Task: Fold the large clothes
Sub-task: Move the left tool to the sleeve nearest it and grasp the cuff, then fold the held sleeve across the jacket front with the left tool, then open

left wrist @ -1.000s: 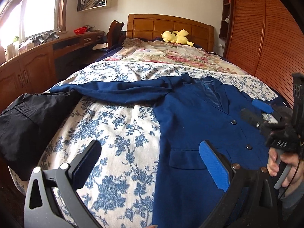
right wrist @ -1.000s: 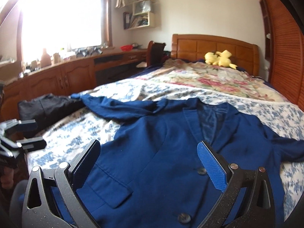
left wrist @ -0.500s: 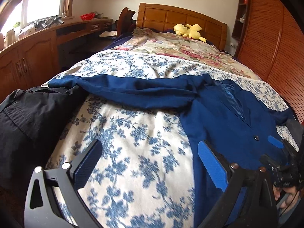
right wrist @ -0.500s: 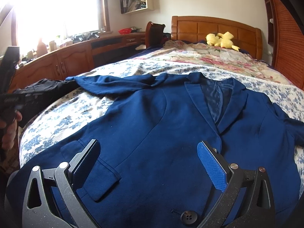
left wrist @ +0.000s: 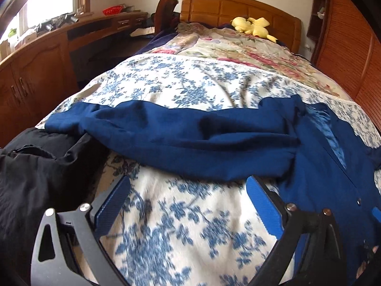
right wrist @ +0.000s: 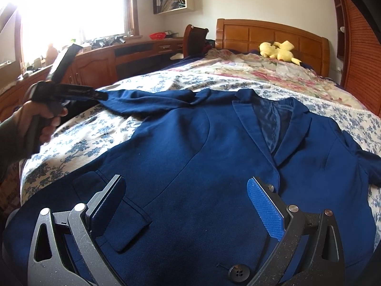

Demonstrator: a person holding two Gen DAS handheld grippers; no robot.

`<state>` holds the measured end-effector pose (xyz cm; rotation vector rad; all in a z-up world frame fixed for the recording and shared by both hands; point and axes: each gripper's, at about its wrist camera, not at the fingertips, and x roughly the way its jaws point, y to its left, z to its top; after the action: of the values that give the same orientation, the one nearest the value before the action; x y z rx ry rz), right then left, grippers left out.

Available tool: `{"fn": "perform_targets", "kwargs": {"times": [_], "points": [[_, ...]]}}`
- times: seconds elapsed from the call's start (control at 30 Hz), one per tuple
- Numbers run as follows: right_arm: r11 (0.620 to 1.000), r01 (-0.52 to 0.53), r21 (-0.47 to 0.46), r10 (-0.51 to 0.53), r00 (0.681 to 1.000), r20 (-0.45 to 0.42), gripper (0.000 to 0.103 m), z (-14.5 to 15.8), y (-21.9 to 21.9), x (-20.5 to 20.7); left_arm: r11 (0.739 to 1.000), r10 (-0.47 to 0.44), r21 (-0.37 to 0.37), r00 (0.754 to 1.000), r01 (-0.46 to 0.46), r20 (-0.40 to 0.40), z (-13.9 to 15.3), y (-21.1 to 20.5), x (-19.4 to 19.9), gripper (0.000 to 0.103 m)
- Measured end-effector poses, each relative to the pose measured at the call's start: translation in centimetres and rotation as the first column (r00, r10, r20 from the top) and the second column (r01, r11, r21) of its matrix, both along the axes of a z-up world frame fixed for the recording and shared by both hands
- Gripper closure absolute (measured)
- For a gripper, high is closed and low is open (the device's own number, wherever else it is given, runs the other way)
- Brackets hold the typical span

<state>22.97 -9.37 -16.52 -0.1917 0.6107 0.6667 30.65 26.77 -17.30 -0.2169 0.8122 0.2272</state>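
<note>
My two grippers hang over a blue blazer spread flat on the bed.

Nearest me, my right gripper (right wrist: 188,205) stands with jaws wide and empty above the blue blazer (right wrist: 202,147), over its flap pocket (right wrist: 123,217), with a dark button (right wrist: 238,273) just below. My left gripper (left wrist: 188,206) is also wide and empty, over bare floral bedspread (left wrist: 181,233) close to the blazer's outstretched sleeve (left wrist: 181,131); half a second ago that sleeve lay farther off, so I have moved in toward it. In the right wrist view my left hand (right wrist: 38,121) grips its tool beside the sleeve's cuff. A black garment (left wrist: 40,166) lies at the bed's left edge, the cuff resting against it. Beyond are a flowered quilt (right wrist: 259,71), a yellow plush toy (right wrist: 278,50) and the wooden headboard (right wrist: 273,33). I see no container here.
</note>
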Motion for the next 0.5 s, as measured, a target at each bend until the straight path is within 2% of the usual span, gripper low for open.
{"fn": "perform_targets", "kwargs": {"times": [0.17,0.23,0.4,0.5], "points": [[1.0,0.0,0.0,0.0,1.0,-0.004,0.0,-0.1,0.0,0.1,0.998,0.032,-0.049,0.999,-0.034,-0.029,-1.7,2.7,1.8,0.009],[1.0,-0.001,0.0,0.001,1.0,-0.007,0.0,-0.2,0.0,0.2,0.998,0.027,-0.054,0.999,-0.029,-0.033,-2.2,3.2,2.3,0.018],[1.0,-0.005,-0.005,0.005,1.0,-0.01,0.0,-0.4,0.0,0.2,0.993,0.069,-0.095,0.997,-0.073,-0.047,-3.2,5.1,3.2,0.022],[1.0,-0.006,-0.005,0.006,1.0,-0.014,0.0,-0.4,0.2,0.3,0.985,0.088,-0.143,0.995,-0.095,-0.053,-3.7,5.9,3.8,0.029]]}}
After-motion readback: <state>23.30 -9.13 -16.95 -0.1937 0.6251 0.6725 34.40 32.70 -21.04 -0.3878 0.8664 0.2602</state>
